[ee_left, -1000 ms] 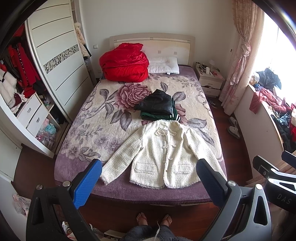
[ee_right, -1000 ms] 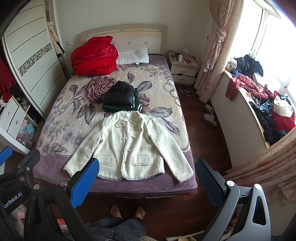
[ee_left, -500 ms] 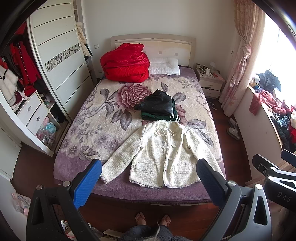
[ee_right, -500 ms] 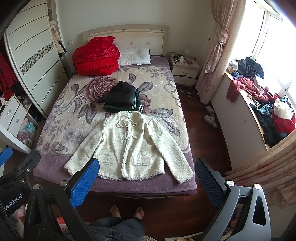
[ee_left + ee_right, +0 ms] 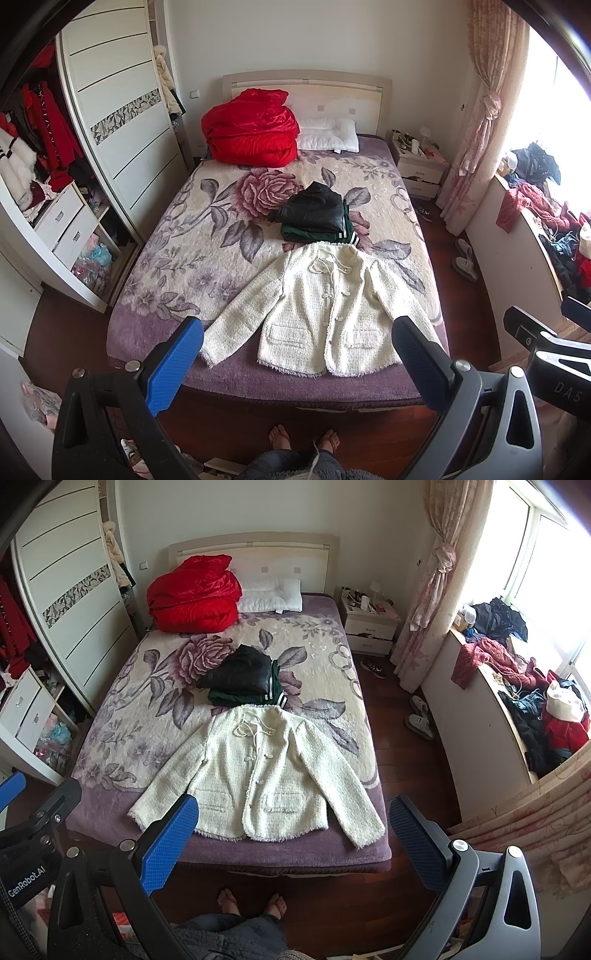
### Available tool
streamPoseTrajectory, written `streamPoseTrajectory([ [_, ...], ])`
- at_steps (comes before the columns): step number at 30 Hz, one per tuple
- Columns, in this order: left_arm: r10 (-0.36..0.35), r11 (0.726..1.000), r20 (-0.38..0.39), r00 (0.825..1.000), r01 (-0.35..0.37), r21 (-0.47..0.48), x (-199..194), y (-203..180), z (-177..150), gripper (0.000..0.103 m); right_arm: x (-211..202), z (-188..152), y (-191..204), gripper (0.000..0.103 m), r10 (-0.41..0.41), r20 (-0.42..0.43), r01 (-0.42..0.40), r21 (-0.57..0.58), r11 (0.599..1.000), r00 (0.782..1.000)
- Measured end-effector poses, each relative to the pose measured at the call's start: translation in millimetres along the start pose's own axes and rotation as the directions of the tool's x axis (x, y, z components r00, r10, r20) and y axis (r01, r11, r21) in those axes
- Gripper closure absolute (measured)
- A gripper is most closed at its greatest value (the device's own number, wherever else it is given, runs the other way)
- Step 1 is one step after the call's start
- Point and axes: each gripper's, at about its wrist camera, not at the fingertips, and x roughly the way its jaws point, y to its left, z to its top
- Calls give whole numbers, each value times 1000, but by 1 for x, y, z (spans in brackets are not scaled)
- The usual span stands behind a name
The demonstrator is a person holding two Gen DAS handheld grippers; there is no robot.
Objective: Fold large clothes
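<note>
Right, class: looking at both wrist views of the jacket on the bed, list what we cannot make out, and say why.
1. Jacket back: hidden in both views, since it lies face up.
2. Green garment: mostly covered by the black one on top and the jacket's collar.
3. Nightstand items: too small to identify in either view.
4. Person: cut off by the bottom edge; only the feet and a bit of clothing show.
5. Right sleeve cuff: left view, behind the tongs.

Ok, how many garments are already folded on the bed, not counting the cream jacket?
2, stacked mid-bed just beyond the cream jacket collar: a black garment on top, a dark green one with white stripes beneath. The stack may hide more.
</note>
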Motion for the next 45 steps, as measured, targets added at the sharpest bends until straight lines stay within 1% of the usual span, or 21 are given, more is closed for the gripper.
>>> streamPoseTrajectory([
  [4, -1, 1000, 2, 1000, 1, -1, 1, 2, 0, 0, -3, 4, 0, 0, 1, 2, -1, 0, 1000, 1000],
  [15, 0, 1000, 6, 1000, 0, -5, -2, -1, 5, 0, -2, -1, 2, 0, 0, 3, 0, -1, 1000, 1000],
  [25, 0, 1000, 8, 1000, 0, -2, -3, 0, 3, 0, -6, 2, 2, 0, -1, 0, 1, -5, 1000, 1000],
  [28, 1, 1000, 2, 1000, -1, 1, 2, 0, 12, 0, -4, 8, 3, 0, 1, -6, -1, 1, 1000, 1000],
  [31, 4, 1000, -5, 1000, -4, 7, 18, 3, 26, 0, 4, 17, 5, 0, 4, -16, -3, 25, 1000, 1000],
  [33, 30, 999, 14, 999, -30, 18, 35, 4, 31, 0, 17, 20, 3, 0, 14, -22, -12, 60, 998, 1000],
  [36, 65, 995, 56, 996, -69, 67, 66, 3, 38, 0, 52, 21, -10, 0, 34, -30, -29, 142, 989, 999],
  [37, 77, 993, 66, 995, -82, 85, 80, 3, 38, 0, 68, 19, -18, 0, 28, -40, -21, 177, 984, 999],
  [39, 90, 988, 64, 994, -98, 121, 115, -2, 41, 0, 104, 11, -37, 0, 40, -53, -24, 267, 963, 998],
  [41, 132, 979, 41, 990, -136, 153, 148, -4, 33, 0, 143, -3, -64, 22, 68, -56, -42, 375, 926, 996],
  [42, 145, 974, 17, 989, -146, 172, 170, -6, 30, 0, 165, -10, -79, 42, 75, -86, -32, 425, 904, 993],
  [43, 157, 972, 0, 988, -155, 178, 187, -9, 29, 0, 188, -19, -94, 50, 81, -119, -16, 466, 884, 990],
  [45, 169, 972, -25, 985, -162, 168, 221, -13, 23, 0, 242, -40, -129, 50, 106, -198, 27, 570, 821, 975],
])
